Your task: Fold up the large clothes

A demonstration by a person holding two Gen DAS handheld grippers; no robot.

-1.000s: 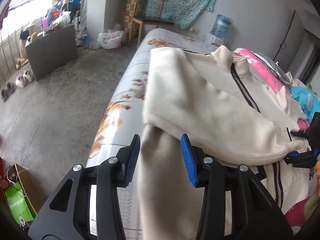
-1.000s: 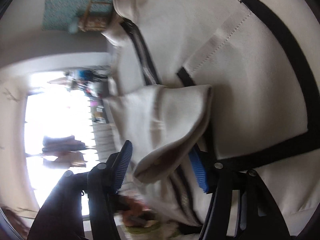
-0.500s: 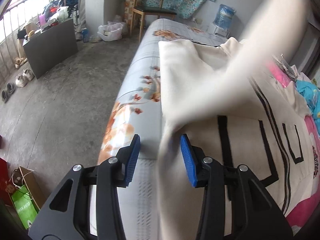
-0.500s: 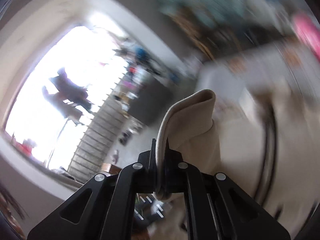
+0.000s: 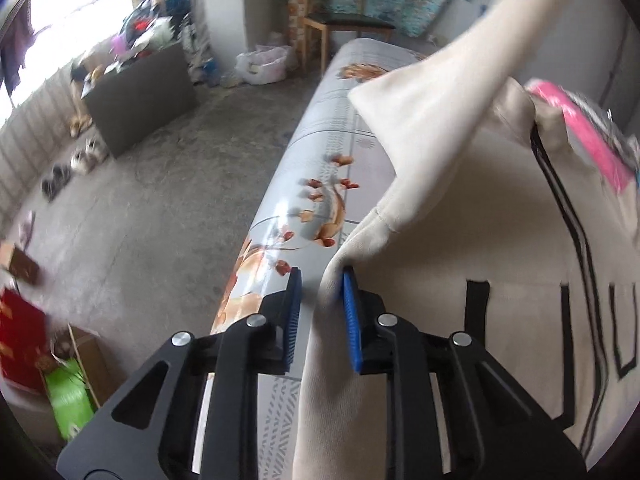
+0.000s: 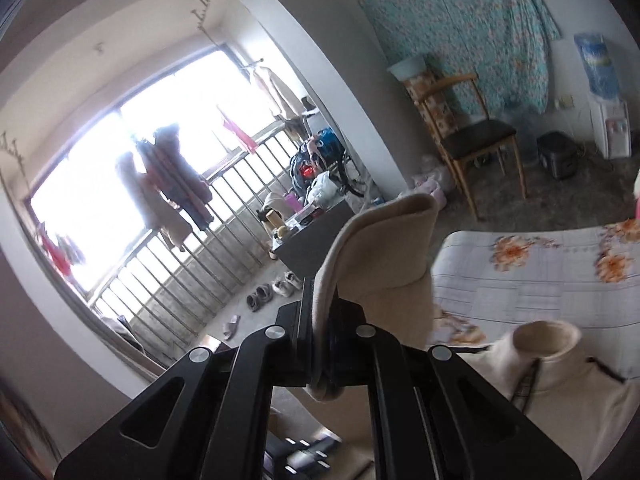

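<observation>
A cream fleece jacket [image 5: 460,220] with a black zip and black trim lies spread on the flower-printed bed [image 5: 320,152]. Its side edge runs between the blue pads of my left gripper [image 5: 322,312], whose jaws are closing; the cloth rests against the right pad and a gap shows at the left pad. One sleeve [image 5: 500,20] stretches up and out of the top right of the left wrist view. My right gripper [image 6: 320,312] is held high above the bed, shut on that sleeve's cuff [image 6: 384,248]. The jacket's collar [image 6: 548,340] sits below it.
Bare concrete floor lies left of the bed, with a dark cabinet [image 5: 136,96], shoes [image 5: 80,160], and boxes with a green bag [image 5: 68,400]. A wooden chair [image 6: 472,136] and water dispenser [image 6: 604,120] stand by the far wall. Pink clothing [image 5: 580,132] lies on the bed's right.
My right gripper shut on the sleeve cuff, rolled upright and lifted it high off the jacket. The left gripper shifted along the jacket's edge and its jaws narrowed.
</observation>
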